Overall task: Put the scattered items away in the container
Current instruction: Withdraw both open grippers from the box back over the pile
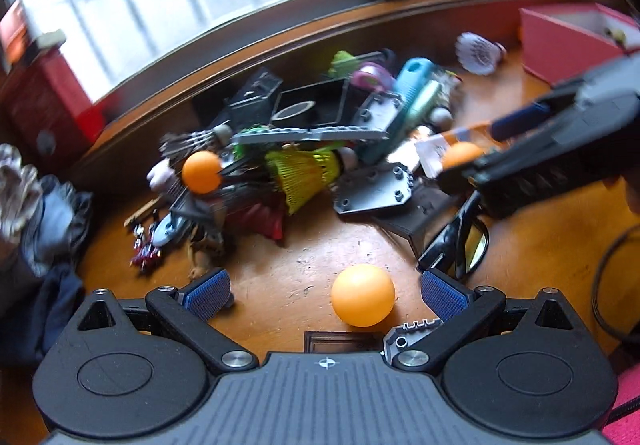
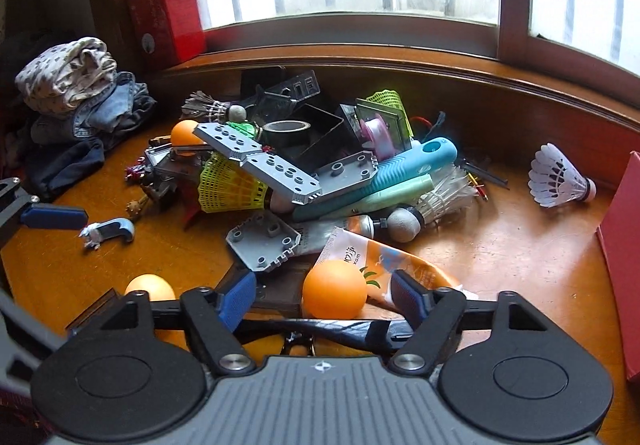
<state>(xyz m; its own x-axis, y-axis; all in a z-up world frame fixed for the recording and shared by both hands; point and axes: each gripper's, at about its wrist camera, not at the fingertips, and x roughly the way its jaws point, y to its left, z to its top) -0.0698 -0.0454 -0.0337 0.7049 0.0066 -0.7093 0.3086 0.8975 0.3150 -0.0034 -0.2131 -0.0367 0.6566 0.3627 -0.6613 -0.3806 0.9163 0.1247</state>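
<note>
Your right tool stands spread around an orange ball at lower centre of the right wrist view, pads not yet pressing, the ball lying against an orange tube on the tabletop. Your left tool is spread too, with another orange ball between its pads near the right one. Both balls look light, hollow and slick, so expect them to roll or squirt away; take each across its widest middle, gently. The red container sits at upper right of the left wrist view.
</note>
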